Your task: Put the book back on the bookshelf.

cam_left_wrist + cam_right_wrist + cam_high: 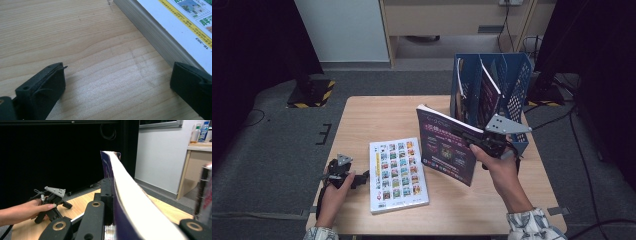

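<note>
Wooden table (362, 120) carrying blue file rack (512, 75) at far right. Right gripper (482, 141) clamping purple book (447, 145) by top edge, holding it upright just near rack. Risks: book sagging, slipping, snagging divider. Left gripper (117, 85) resting wide open beside white book (398, 172).

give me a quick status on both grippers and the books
Right gripper shut on purple softcover book, held upright beside blue plastic file rack. Left gripper open, beside flat white book.
</note>
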A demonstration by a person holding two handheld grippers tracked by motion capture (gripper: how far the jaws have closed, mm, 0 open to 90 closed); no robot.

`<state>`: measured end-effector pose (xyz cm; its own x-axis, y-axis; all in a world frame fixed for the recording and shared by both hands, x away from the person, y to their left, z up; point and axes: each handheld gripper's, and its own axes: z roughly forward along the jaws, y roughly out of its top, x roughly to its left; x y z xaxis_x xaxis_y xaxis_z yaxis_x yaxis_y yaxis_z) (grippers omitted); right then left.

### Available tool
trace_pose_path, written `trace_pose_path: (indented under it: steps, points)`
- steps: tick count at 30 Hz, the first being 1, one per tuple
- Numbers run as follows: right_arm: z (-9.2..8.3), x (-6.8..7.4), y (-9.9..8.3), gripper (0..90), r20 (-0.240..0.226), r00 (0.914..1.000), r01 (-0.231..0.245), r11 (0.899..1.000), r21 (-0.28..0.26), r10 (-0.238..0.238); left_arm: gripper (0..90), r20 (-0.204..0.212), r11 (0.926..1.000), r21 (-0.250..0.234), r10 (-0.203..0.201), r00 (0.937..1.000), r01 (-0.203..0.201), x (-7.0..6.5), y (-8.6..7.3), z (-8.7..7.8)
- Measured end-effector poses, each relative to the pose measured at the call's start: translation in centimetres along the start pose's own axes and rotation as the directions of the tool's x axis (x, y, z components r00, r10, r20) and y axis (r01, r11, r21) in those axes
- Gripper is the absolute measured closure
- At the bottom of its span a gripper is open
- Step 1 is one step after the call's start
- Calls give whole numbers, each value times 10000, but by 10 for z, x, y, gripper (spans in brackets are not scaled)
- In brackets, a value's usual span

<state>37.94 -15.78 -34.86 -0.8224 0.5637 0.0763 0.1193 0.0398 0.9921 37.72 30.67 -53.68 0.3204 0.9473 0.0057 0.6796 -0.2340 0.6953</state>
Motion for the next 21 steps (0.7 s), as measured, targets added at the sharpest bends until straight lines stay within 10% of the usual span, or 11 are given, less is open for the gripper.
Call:
trace_pose_path:
  steps: [21]
  points:
    - [-46, -12, -13, 824, 473, 9987, -193, 9998, 59, 190, 0, 3, 10000, 0, 1, 10000, -1, 0, 0, 0]
